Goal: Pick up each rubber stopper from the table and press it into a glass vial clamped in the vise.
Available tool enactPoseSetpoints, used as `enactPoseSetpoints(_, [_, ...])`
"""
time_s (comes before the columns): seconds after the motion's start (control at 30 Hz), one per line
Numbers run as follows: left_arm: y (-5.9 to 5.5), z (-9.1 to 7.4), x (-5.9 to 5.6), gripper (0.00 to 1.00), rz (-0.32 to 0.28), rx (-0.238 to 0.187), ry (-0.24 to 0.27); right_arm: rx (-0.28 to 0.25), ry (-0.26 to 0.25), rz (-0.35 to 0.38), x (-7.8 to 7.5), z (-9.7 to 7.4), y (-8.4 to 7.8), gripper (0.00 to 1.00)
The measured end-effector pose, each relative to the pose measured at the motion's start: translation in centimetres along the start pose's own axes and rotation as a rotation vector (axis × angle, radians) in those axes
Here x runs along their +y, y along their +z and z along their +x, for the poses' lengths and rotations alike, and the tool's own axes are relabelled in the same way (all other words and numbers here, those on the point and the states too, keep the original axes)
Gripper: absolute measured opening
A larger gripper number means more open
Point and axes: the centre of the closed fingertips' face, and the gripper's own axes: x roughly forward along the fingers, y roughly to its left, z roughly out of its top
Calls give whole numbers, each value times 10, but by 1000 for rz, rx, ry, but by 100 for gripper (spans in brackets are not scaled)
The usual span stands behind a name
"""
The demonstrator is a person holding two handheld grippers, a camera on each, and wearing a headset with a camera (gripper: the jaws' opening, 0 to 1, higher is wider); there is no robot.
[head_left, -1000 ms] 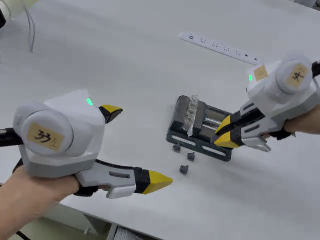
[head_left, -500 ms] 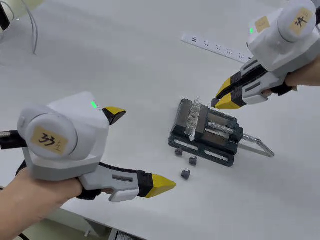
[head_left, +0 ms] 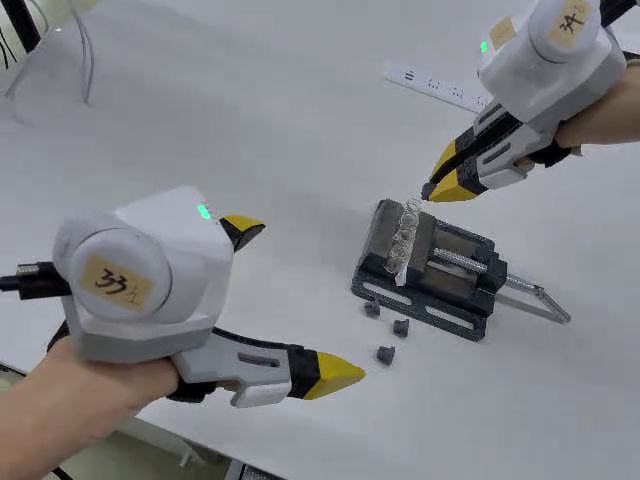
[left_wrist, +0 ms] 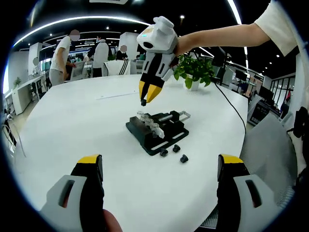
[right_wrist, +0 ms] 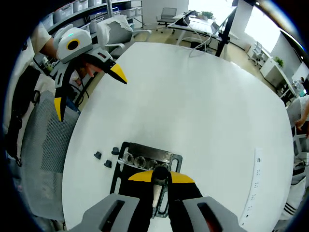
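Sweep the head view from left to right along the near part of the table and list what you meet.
left tongs → far-left stopper → nearest stopper → right-hand stopper → vise handle

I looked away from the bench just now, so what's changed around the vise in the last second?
The right gripper, jaws closed on a small dark piece, rose from beside the handle end of the vise and now hangs above the vials. The left gripper stayed open and away; three stoppers stayed on the table.
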Motion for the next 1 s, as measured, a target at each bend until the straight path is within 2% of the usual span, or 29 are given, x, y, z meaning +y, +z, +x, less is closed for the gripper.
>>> enactPoseSetpoints(0.33, [-1, 4, 2, 99, -16, 3, 6, 19, 19, -13, -5, 8, -3, 6])
enactPoseSetpoints(0.57, [-2, 6, 3, 99, -24, 5, 5, 30, 38, -16, -1, 12, -3, 6])
enactPoseSetpoints(1.0, [-6, 6, 6, 99, -38, 11, 9, 46, 37, -29, -8, 19, -6, 6])
